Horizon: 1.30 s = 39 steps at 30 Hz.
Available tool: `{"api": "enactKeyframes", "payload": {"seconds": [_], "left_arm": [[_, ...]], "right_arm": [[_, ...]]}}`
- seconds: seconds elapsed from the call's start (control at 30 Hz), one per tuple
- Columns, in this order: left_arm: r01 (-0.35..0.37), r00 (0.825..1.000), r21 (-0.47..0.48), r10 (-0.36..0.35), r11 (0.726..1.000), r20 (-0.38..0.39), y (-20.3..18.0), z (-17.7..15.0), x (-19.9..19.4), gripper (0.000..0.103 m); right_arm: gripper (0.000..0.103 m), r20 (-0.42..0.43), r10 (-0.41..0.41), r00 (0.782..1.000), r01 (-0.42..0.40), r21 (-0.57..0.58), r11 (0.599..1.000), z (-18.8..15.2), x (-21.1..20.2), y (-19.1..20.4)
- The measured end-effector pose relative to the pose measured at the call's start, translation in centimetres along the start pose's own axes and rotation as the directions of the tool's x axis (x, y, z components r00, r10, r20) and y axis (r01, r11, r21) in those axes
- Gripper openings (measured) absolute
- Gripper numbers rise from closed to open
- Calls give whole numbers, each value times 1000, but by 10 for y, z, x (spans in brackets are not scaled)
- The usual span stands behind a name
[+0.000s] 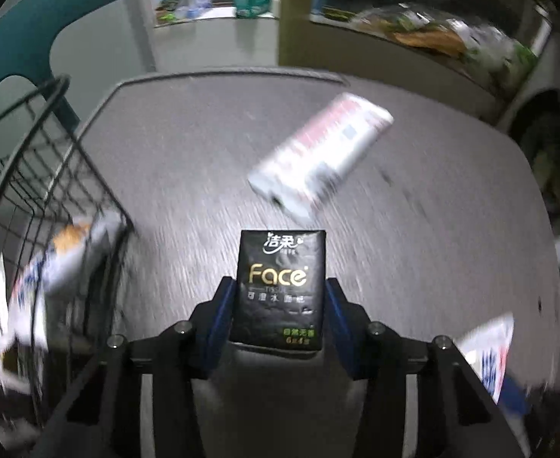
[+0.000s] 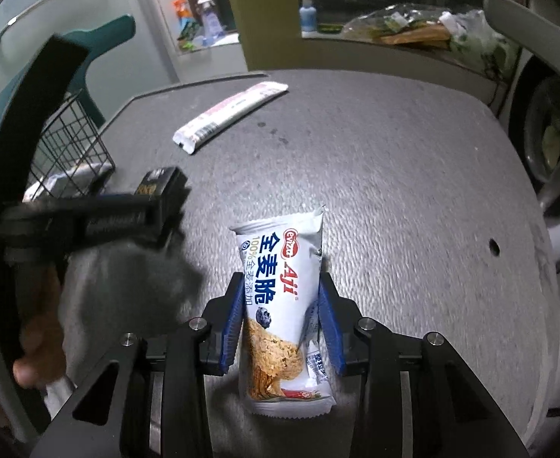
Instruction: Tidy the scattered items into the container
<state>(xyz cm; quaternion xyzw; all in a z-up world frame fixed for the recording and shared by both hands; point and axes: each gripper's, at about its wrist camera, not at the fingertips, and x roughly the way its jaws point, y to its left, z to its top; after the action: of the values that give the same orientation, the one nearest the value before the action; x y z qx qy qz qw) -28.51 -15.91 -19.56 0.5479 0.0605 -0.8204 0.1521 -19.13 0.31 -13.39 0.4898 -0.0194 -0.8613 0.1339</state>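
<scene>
My left gripper is shut on a black "Face" tissue pack, its blue pads pressing both long sides. The black wire basket stands close on the left and holds several white packets. A long white packet lies on the grey table beyond the pack. My right gripper is shut on a white "Aji" snack packet, which is pinched at its waist. In the right wrist view the left gripper holds the tissue pack beside the basket, and the long packet lies further back.
A teal chair stands behind the basket. A washing machine and a white chair back border the table on the right. Bottles and bags crowd the ledge at the back. A hand grips the left tool.
</scene>
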Motion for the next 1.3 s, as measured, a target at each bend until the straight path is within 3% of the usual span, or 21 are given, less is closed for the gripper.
{"api": "enactKeyframes", "payload": {"seconds": [0.2, 0.27, 0.33, 1.0, 1.07, 1.1, 1.13, 1.17, 1.3], "left_arm": [[36, 999, 48, -36, 998, -10, -8, -27, -13, 52], [55, 998, 38, -55, 998, -13, -6, -24, -11, 58], [42, 999, 47, -42, 998, -7, -6, -22, -10, 70], [21, 1000, 70, -22, 997, 3, 3, -9, 7, 73], [21, 1000, 74, -21, 997, -1, 3, -9, 7, 72], [24, 1000, 76, -24, 997, 0, 3, -9, 6, 66], [25, 1000, 80, -25, 996, 2, 2, -10, 5, 55], [27, 1000, 82, -27, 996, 1, 1, -10, 3, 52], [32, 999, 80, -31, 996, -18, 2, -13, 0, 52]], "right_arm": [[42, 26, -37, 999, 37, 0, 999, -3, -4, 2], [46, 29, -43, 999, 43, 3, 999, -2, -2, 2], [50, 35, -43, 998, 43, 5, 999, 0, -1, 1], [53, 9, -40, 999, 40, 0, 999, -1, 16, -1], [53, 4, -35, 999, 35, 3, 999, 0, 16, -2], [51, 3, -32, 999, 32, 8, 999, 0, 15, -2], [43, 2, -29, 1000, 29, 8, 1000, 0, 15, -2], [38, 1, -34, 999, 34, 6, 999, 0, 15, -2], [36, 9, -48, 999, 48, 6, 999, 1, 9, -1]]}}
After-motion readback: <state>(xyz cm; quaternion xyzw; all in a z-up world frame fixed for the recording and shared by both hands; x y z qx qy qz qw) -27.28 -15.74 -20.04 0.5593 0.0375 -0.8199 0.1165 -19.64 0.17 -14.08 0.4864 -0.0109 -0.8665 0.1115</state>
